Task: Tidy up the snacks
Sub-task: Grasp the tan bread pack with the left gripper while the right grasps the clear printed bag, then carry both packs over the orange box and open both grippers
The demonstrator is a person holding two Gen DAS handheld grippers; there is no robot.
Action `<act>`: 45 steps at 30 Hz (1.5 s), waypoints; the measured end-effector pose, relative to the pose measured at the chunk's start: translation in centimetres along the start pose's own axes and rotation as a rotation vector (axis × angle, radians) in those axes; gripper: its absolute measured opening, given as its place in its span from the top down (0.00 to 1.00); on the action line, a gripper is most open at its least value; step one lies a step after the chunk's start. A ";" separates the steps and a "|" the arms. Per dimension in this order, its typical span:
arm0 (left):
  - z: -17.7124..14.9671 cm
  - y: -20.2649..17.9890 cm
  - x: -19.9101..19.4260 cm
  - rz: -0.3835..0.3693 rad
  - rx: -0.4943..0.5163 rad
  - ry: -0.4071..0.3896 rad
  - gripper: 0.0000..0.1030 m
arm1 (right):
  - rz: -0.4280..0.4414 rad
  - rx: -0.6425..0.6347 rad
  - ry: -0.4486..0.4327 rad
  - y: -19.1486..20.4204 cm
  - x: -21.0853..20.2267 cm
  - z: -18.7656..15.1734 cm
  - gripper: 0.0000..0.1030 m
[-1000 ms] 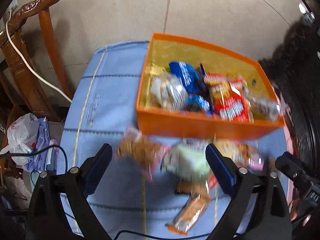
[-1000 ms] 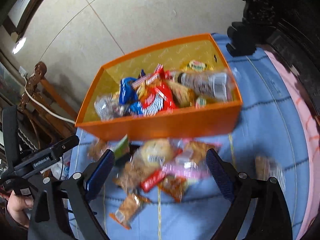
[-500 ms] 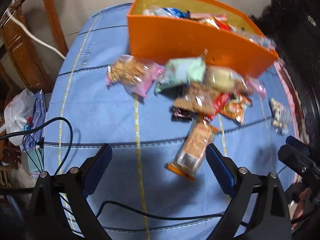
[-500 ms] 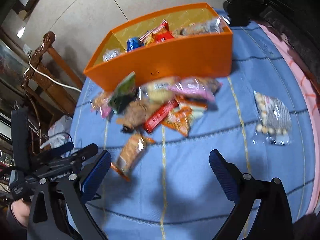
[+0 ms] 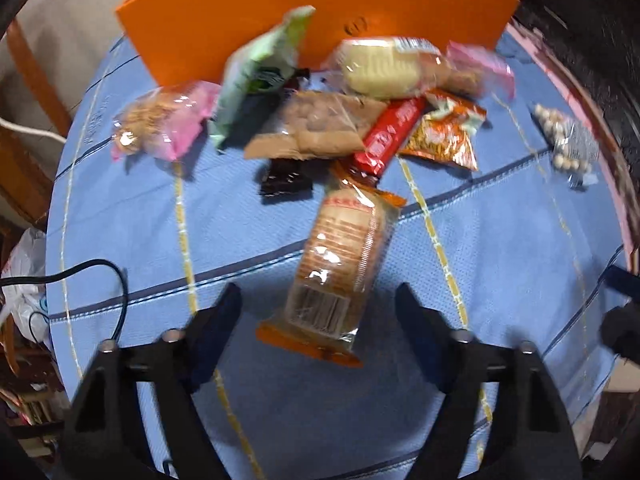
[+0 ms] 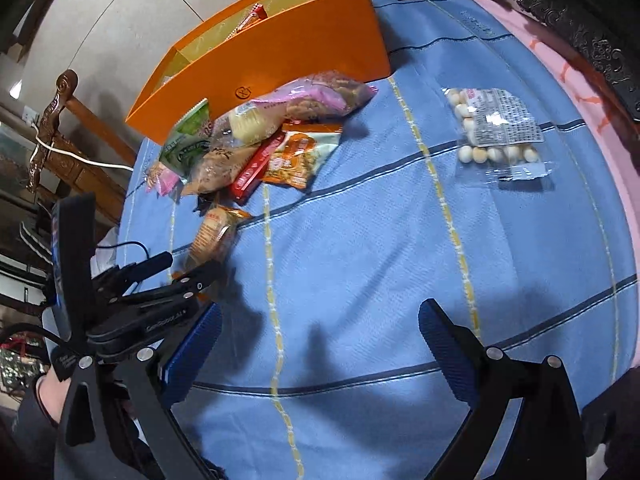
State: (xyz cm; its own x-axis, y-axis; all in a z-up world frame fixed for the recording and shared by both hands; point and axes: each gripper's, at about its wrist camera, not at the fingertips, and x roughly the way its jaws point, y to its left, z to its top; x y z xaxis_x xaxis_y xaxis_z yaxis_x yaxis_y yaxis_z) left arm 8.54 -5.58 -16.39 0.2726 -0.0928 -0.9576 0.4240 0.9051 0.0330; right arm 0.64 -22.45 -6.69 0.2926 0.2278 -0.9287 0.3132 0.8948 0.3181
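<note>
Two claws, both spread wide and holding nothing. Left claw straddles the near end of the biscuit packet, which lies flat on the blue cloth of the counter, long axis running from 6 toward 12 o'clock; whether either pad touches the wrapper I cannot tell. Judged step: pick this packet for the orange box. To do it well, lower until the pads flank the clear body rather than the crimped orange end seal, centre it between the pads, close gently since the biscuits inside likely crack, then lift straight before carrying toward 12 o'clock. Packet: transparent film, tan biscuits visible, orange ends, barcode panel near the claw. Right claw hovers over bare cloth, nothing between its pads; the left unit shows at its 9 o'clock. Farther out, a heap of snacks: red bar, orange sachet, brown bag, green pouch, pale roll, pink bag, the rearmost leaning on the box wall. Bag of white balls sits well apart at 2 o'clock.
</note>
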 end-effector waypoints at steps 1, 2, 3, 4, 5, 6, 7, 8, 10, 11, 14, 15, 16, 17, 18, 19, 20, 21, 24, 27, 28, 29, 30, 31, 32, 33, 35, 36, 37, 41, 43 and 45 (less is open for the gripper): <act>-0.1 -0.1 0.6 -0.002 0.010 0.021 0.65 | -0.003 0.006 0.000 -0.3 -0.1 0.1 0.04; -0.1 0.0 0.5 -0.002 0.003 0.011 0.66 | -0.011 0.019 -0.004 -1.0 -0.3 0.3 0.04; -0.2 0.2 0.4 0.000 -0.016 0.011 0.66 | -0.019 0.025 -0.012 -1.4 -0.6 0.5 0.04; -0.3 0.3 0.3 -0.002 -0.030 0.014 0.66 | -0.034 0.031 -0.030 -1.9 -1.0 0.8 0.04; -0.4 0.5 0.1 -0.006 -0.042 0.015 0.66 | -0.065 0.040 -0.065 -2.6 -1.6 1.3 0.04; -0.5 0.9 -0.1 -0.020 -0.065 0.014 0.66 | -0.104 0.053 -0.106 -3.3 -2.3 1.9 0.04; -0.5 1.3 -0.2 -0.026 -0.082 0.016 0.66 | -0.129 0.064 -0.133 -3.8 -2.8 2.3 0.04; -0.7 1.7 -0.3 -0.030 -0.099 0.021 0.66 | -0.160 0.081 -0.168 -4.7 -3.4 3.1 0.04; -0.8 2.4 -0.8 -0.051 -0.140 0.025 0.66 | -0.203 0.103 -0.194 -5.9 -3.8 4.7 0.04; -0.9 2.7 -1.0 -0.054 -0.154 0.023 0.66 | -0.229 0.107 -0.192 -6.4 -3.6 5.6 0.04; -0.9 3.3 -1.3 -0.055 -0.172 0.020 0.66 | -0.302 0.066 -0.195 -7.2 -2.6 7.9 0.04; -0.9 3.4 -1.2 -0.053 -0.177 0.021 0.66 | -0.336 0.042 -0.190 -7.3 -1.9 8.8 0.04; -1.0 3.6 -1.1 -0.050 -0.185 0.025 0.66 | -0.364 0.024 -0.187 -7.4 -1.3 9.3 0.04; -1.1 3.7 -0.9 -0.049 -0.197 0.032 0.66 | -0.405 0.005 -0.166 -7.7 -0.3 10.0 0.04; -1.1 4.1 -0.8 -0.050 -0.208 0.039 0.66 | -0.417 0.003 -0.139 -8.0 0.6 10.7 0.06; -1.0 4.4 -0.7 -0.053 -0.214 0.042 0.66 | -0.406 -0.002 -0.113 -8.2 1.6 11.3 0.08; -1.1 4.5 -0.6 -0.057 -0.219 0.044 0.66 | -0.402 -0.009 -0.099 -8.1 2.4 11.4 0.15; -1.1 4.5 -0.6 -0.056 -0.222 0.046 0.66 | -0.396 -0.014 -0.080 -8.1 3.1 11.8 0.30; -1.0 4.8 -0.3 -0.048 -0.228 0.054 0.66 | -0.376 -0.040 -0.037 -7.9 4.9 12.5 0.64; -0.5 4.9 -0.1 -0.055 -0.243 0.053 0.66 | -0.301 -0.041 -0.045 -7.2 4.1 12.4 0.72; -0.4 4.9 -0.1 -0.056 -0.246 0.051 0.66 | -0.266 -0.033 -0.055 -7.1 3.4 12.2 0.72; -0.3 5.1 -0.4 -0.060 -0.250 0.045 0.66 | -0.231 -0.038 -0.070 -6.5 2.4 11.8 0.72; -0.3 5.2 -0.6 -0.065 -0.253 0.041 0.66 | -0.198 -0.044 -0.081 -6.1 1.6 11.3 0.72; -0.2 5.2 -1.0 -0.073 -0.254 0.031 0.66 | -0.158 -0.054 -0.082 -5.5 0.9 10.8 0.72; -0.1 5.3 -1.3 -0.077 -0.253 0.027 0.66 | -0.135 -0.068 -0.076 -5.0 0.7 10.4 0.72; 0.0 5.3 -1.7 -0.082 -0.247 0.018 0.66 | -0.114 -0.092 -0.071 -4.3 0.3 9.8 0.72; 0.0 5.4 -2.3 -0.079 -0.243 0.003 0.66 | -0.089 -0.125 -0.062 -3.2 -0.2 8.8 0.72; 0.0 5.5 -2.6 -0.080 -0.243 -0.001 0.66 | -0.074 -0.137 -0.052 -2.6 -0.3 8.3 0.72; 0.0 5.6 -2.9 -0.084 -0.242 -0.007 0.66 | -0.063 -0.149 -0.049 -1.9 -0.4 7.8 0.72; 0.2 5.8 -3.8 -0.085 -0.231 -0.029 0.66 | -0.025 -0.216 -0.031 1.3 -0.3 6.4 0.72; 0.0 5.5 -4.8 -0.084 -0.221 -0.052 0.66 | -0.007 -0.247 -0.026 2.7 -0.5 5.7 0.72; -0.5 4.6 -5.9 -0.073 -0.208 -0.071 0.66 | 0.005 -0.269 -0.023 3.7 -0.8 5.3 0.71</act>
State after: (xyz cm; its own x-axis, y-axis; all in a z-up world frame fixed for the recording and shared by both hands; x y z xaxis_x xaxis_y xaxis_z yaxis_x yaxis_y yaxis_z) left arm 8.48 -0.69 -10.77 0.3113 -0.1840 -0.9323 0.2594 0.9603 -0.1029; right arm 6.33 -21.31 -3.80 0.3154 0.2267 -0.9215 0.0607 0.9642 0.2580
